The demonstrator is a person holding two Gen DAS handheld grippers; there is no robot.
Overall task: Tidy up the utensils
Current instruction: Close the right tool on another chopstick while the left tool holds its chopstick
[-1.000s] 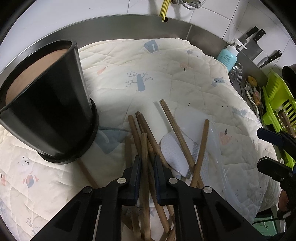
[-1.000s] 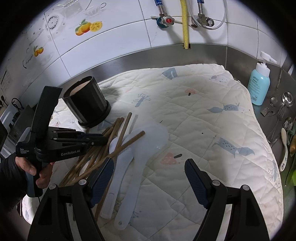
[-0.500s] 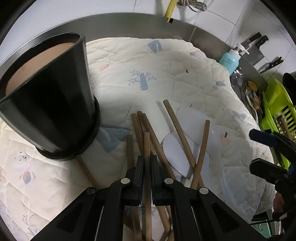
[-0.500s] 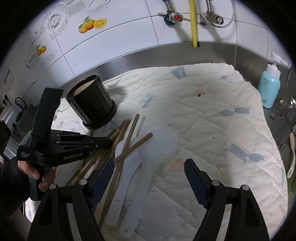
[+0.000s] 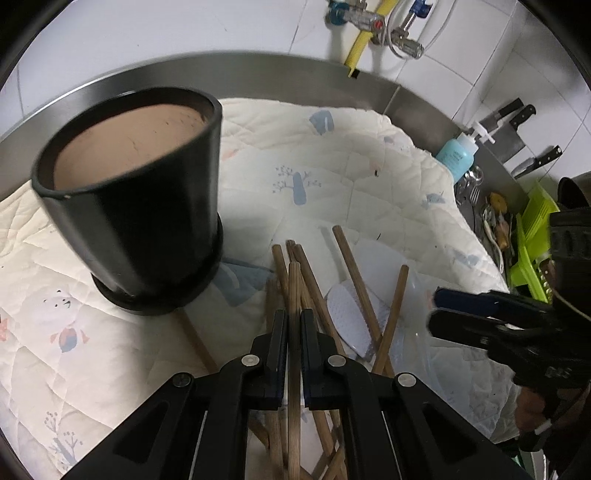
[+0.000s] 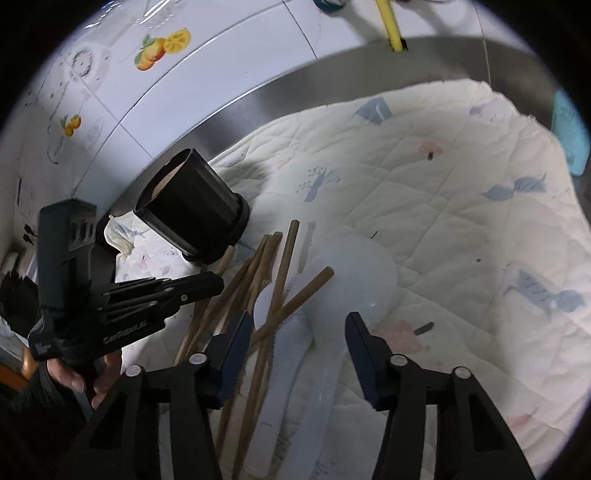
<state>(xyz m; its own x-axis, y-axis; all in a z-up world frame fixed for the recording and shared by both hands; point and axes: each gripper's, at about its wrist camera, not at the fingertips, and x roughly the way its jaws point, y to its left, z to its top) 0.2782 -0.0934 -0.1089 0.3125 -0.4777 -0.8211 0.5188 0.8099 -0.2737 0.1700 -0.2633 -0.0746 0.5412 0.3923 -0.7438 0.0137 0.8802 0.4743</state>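
This is a home kitchen. White wall tiles [image 6: 229, 74] with little orange fruit stickers [image 6: 162, 48] go up behind a shiny steel surface [image 5: 258, 70]. Water taps [image 5: 373, 22] and a yellow hose [image 5: 360, 48] hang on the wall. Knives [image 5: 513, 118] hang near a blue soap bottle [image 5: 456, 157] and a green dish rack [image 5: 532, 240].

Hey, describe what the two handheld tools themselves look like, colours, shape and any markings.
Both are matte black plastic. The left tool has two angular fingers with silver screws at the joints and dark blue pads on the inner faces. The right tool has the same build, with ribbed dark blue pads. Seen from the right wrist view, the left tool's body carries small white lettering, too blurred to read, and the hand holding it wears a dark sleeve.
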